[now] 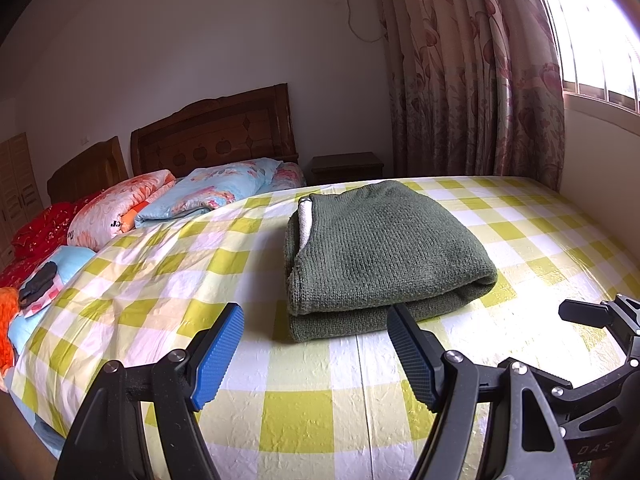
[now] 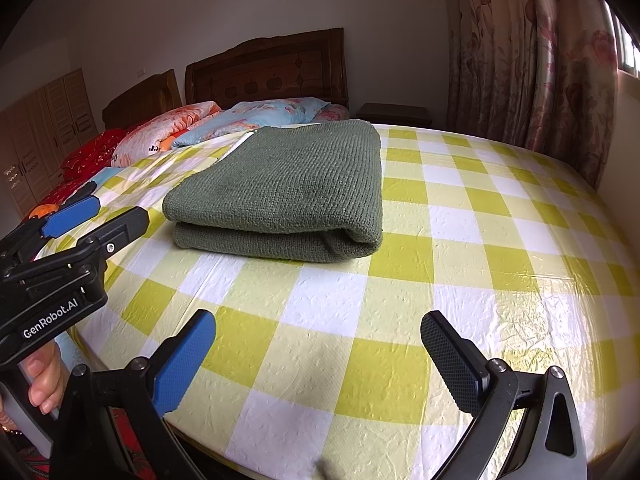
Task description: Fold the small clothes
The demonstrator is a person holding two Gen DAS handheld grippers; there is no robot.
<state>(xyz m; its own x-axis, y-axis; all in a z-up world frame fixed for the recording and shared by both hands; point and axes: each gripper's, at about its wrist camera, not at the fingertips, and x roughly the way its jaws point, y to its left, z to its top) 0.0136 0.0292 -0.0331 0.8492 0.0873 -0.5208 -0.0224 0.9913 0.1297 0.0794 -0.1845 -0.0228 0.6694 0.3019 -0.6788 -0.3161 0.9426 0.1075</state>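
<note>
Two grippers hover above the yellow-and-white checked sheet [image 2: 400,264], both with jaws spread wide and holding nothing. On that sheet, toward the headboard [image 1: 216,136], lies the green knitted garment [image 1: 380,248], folded into a thick rectangle with a strip of white lining showing at one edge. The left gripper [image 1: 316,344] sits just short of the garment's near edge; the right gripper [image 2: 318,354] hangs well back from it. Floral pillows [image 1: 208,192] lie beyond the sheet, beside the headboard.

Daylight came through the window [image 1: 592,28] past floral curtains [image 1: 472,72]; a dark wooden headboard [image 1: 212,132] stood against the white wall [image 1: 180,32].
</note>
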